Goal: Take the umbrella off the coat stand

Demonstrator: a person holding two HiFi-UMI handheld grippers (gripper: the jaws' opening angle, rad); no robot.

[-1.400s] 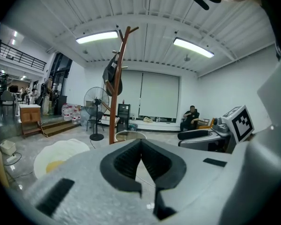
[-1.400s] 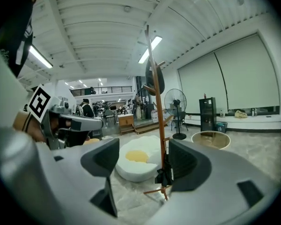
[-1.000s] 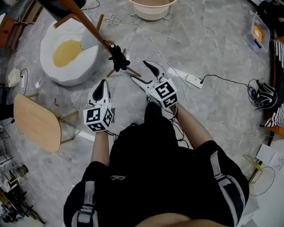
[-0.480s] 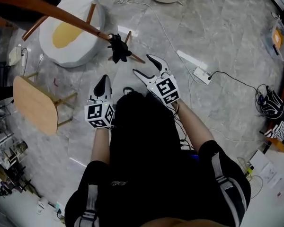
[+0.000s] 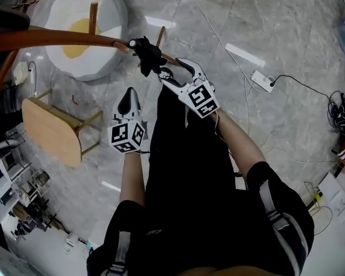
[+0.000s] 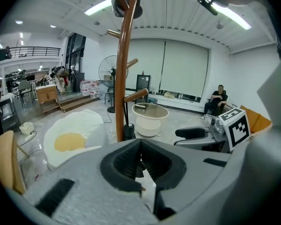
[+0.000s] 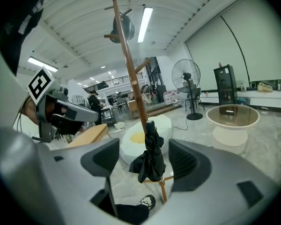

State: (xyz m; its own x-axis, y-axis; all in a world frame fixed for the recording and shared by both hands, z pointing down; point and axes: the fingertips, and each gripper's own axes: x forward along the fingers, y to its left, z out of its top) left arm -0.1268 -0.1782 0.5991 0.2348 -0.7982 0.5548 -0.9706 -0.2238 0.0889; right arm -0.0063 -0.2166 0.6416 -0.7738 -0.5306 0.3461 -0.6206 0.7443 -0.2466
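Observation:
A folded black umbrella (image 5: 149,56) hangs low on the brown wooden coat stand (image 5: 57,37). In the right gripper view the umbrella (image 7: 152,146) hangs against the stand's pole (image 7: 130,64), straight ahead between the spread jaws and a little beyond their tips. My right gripper (image 5: 170,71) is open, its tips just short of the umbrella, with nothing held. My left gripper (image 5: 128,96) is lower left of it, shut and empty. In the left gripper view the pads (image 6: 147,165) meet, with the pole (image 6: 123,69) ahead of them.
A white floor cushion with a yellow centre (image 5: 80,33) lies behind the stand. A wooden stool (image 5: 49,131) stands to the left. A power strip (image 5: 263,80) and cables trail on the marble floor to the right. A round beige table (image 7: 232,118) is farther off.
The stand and umbrella have come closer to both grippers. The right gripper, still open, now reaches the umbrella. The left gripper stays shut beside it.

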